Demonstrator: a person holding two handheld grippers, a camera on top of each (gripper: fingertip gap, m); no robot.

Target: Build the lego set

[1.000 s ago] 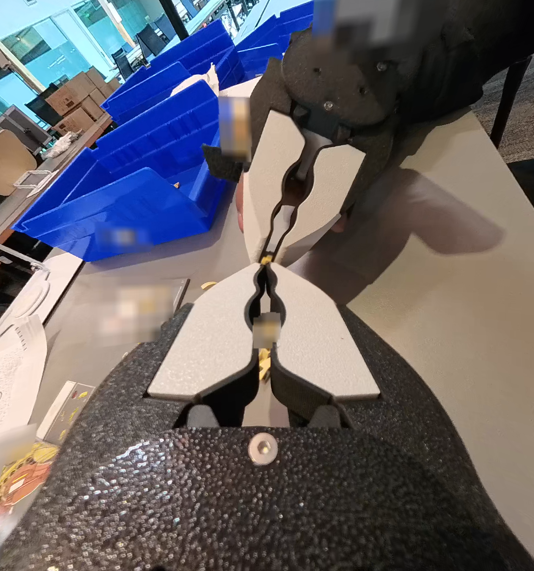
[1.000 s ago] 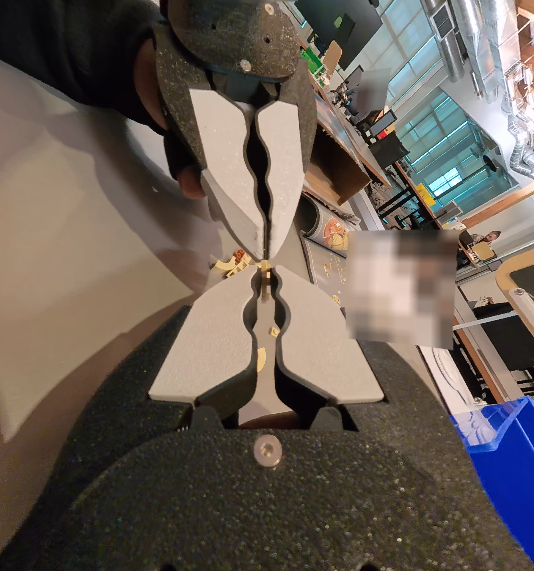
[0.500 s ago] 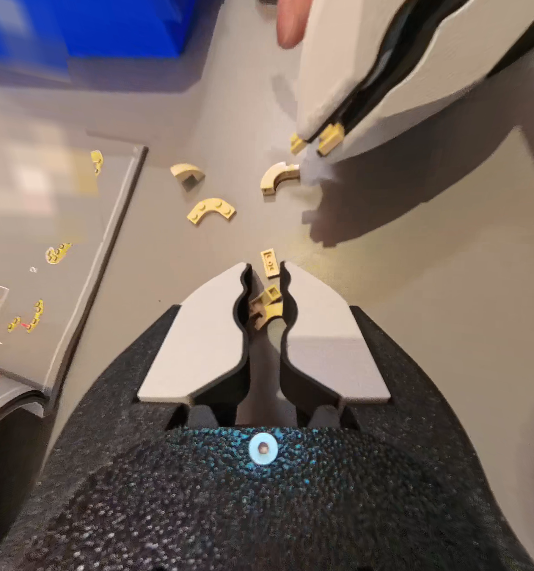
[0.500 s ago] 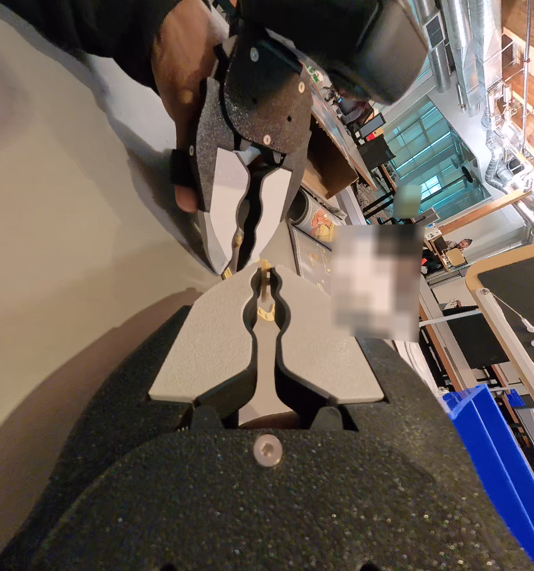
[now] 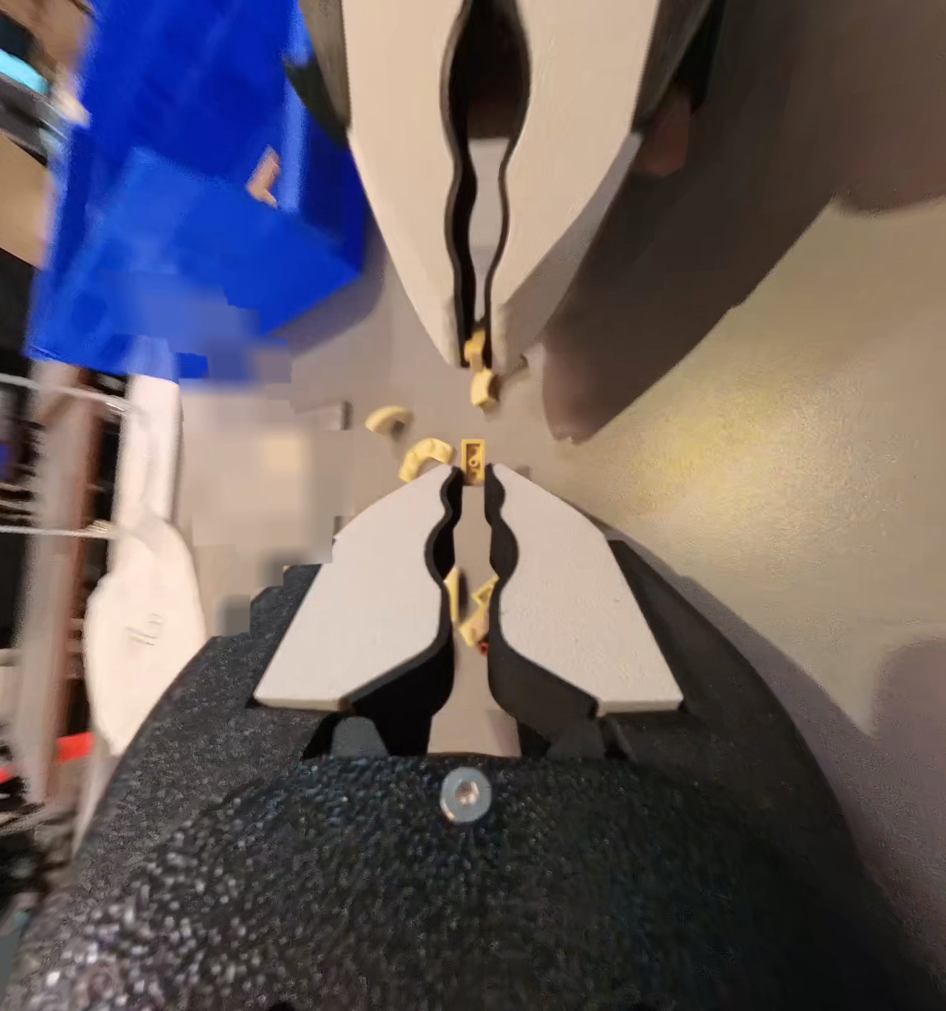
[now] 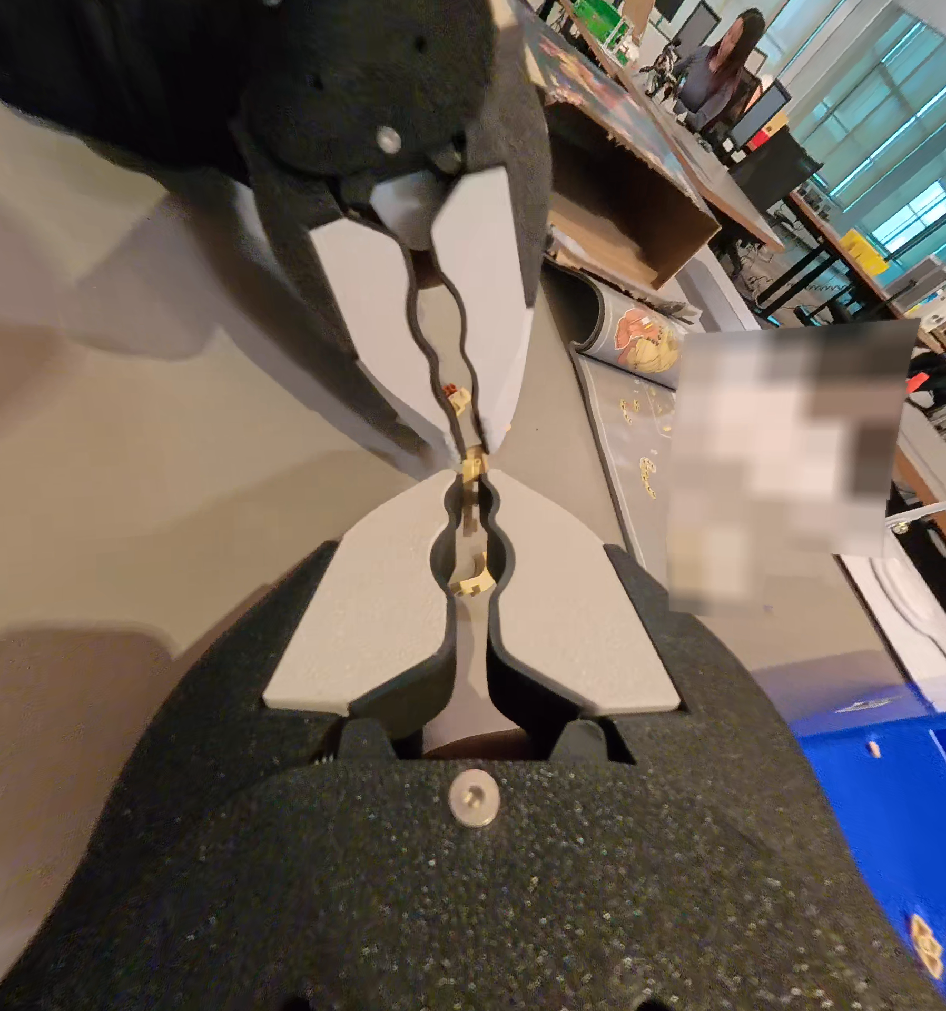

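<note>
Since the frame half a second back, the left gripper (image 5: 473, 475) has narrowed from a spread stance over loose parts to a pinch: its fingertips (image 5: 443, 481) now press on a small tan plate (image 5: 473, 462), which sticks out past them toward the other tool. Through the slot behind the tips, more tan bits (image 5: 468, 607) show on the grey table (image 5: 761, 465) below. Just beyond the tips lie two curved tan pieces (image 5: 424, 457) (image 5: 386, 421) on the table, left of the plate. Farther on, the right gripper (image 5: 477, 358) points back at the left one, pressed onto a tan brick (image 5: 476, 350) – a second tan lump (image 5: 484, 388) hangs just under it, though blur hides how they join. A blue bin (image 5: 186, 191) sits toward the far left side of the table.

From the right wrist, the right gripper (image 6: 473, 481) pinches the brick (image 6: 473, 469) at its tips, and the left gripper (image 6: 473, 446) meets it nose to nose; whether plate and brick touch, I cannot tell. Beyond, a printed mat (image 6: 640, 339) curls up at its far end, a cardboard box (image 6: 624, 219) stands behind it, another blue bin (image 6: 897, 820) shows at the near right – and a person (image 6: 717, 60) sits at a distant desk.
</note>
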